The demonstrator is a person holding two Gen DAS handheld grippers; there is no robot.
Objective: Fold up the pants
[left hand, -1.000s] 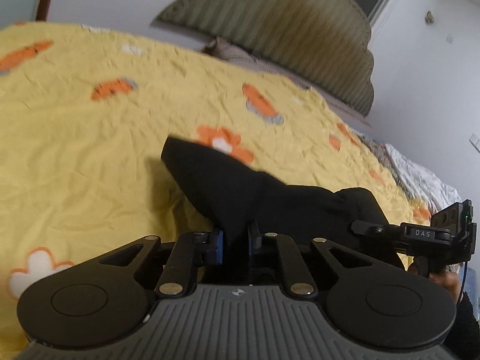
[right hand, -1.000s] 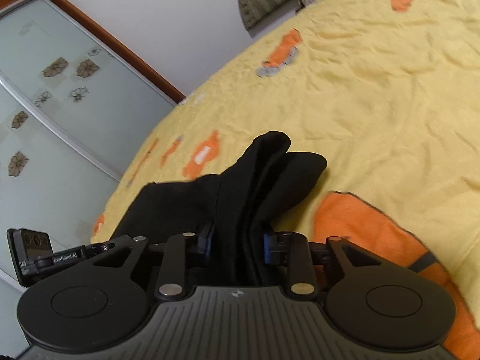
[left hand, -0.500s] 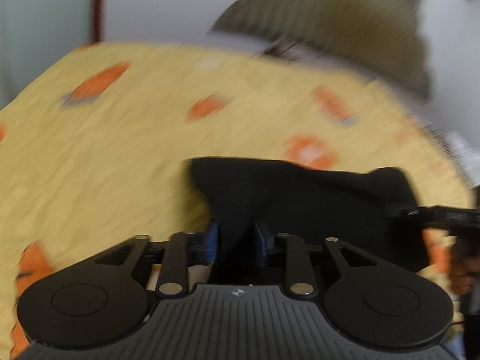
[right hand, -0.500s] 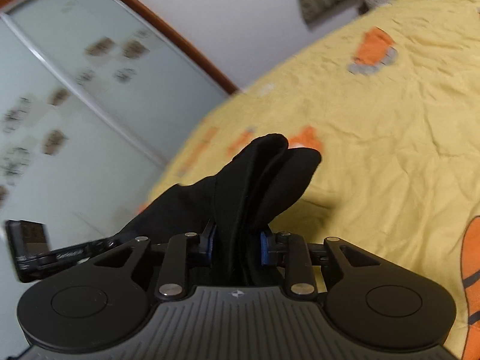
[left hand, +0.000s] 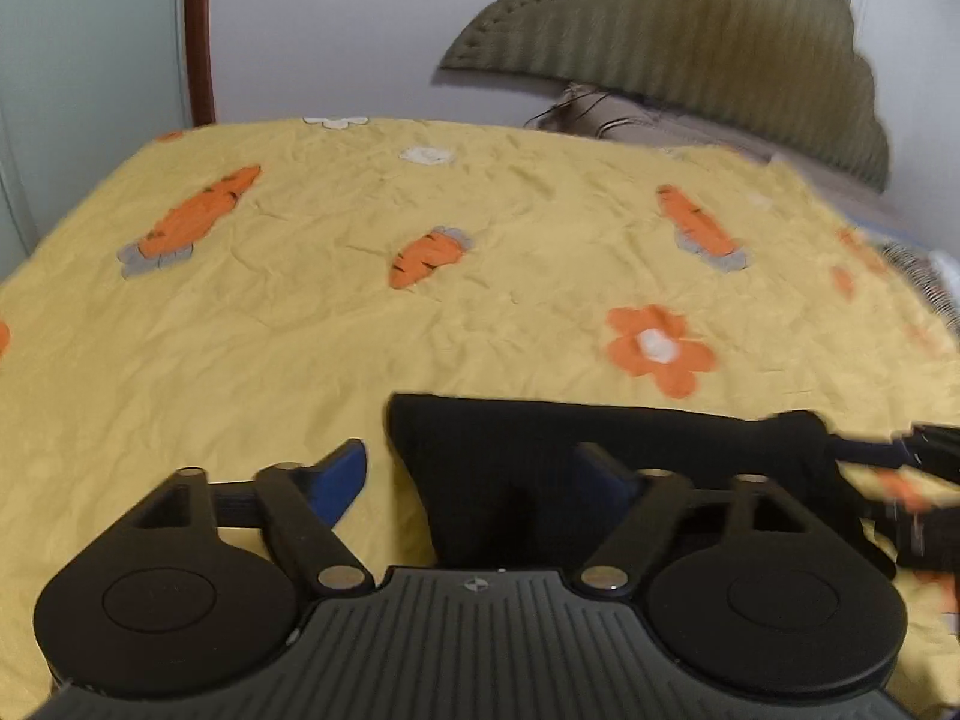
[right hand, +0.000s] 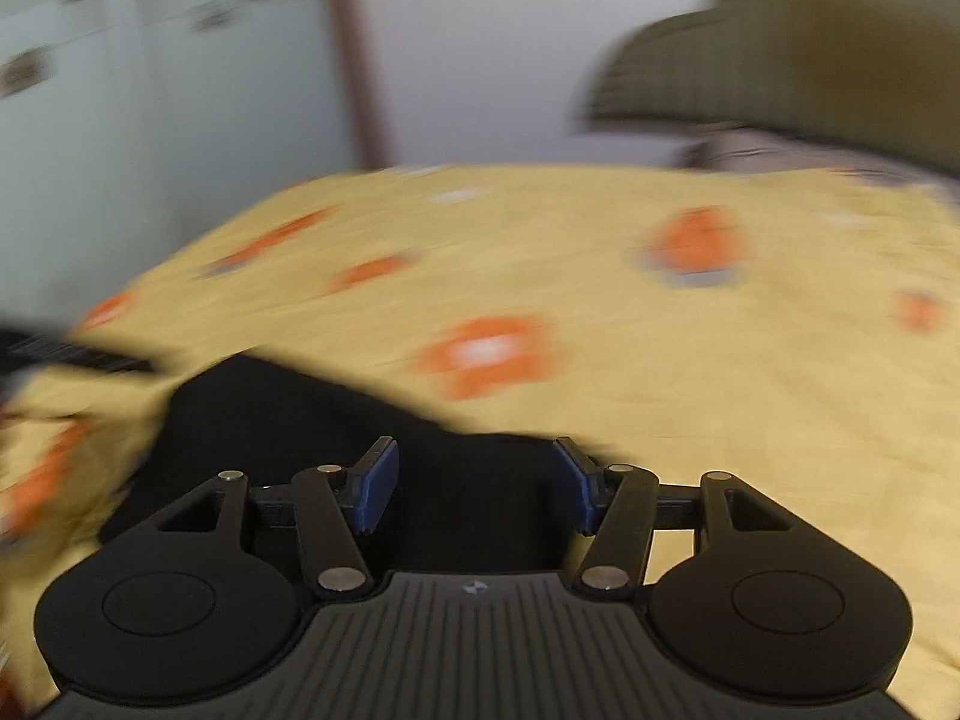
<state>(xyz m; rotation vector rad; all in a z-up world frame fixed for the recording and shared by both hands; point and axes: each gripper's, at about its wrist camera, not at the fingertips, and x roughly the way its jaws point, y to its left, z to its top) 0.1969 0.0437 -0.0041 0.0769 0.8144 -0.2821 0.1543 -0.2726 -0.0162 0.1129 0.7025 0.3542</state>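
A: What does the left tool [left hand: 474,480] look like?

B: Matte black. Two round housings with shallow discs flank a ribbed dark grey centre plate bearing a small round emblem. Black link arms run forward, each pinned with silver screws, and the fingers [left hand: 342,480] carry blue pads.

A: And the right tool [right hand: 477,483]?

B: The same build: black links, silver screw heads, ribbed grey plate with the emblem, blue pads on both fingers [right hand: 378,489]. The picture is blurred, so finer markings can't be read.
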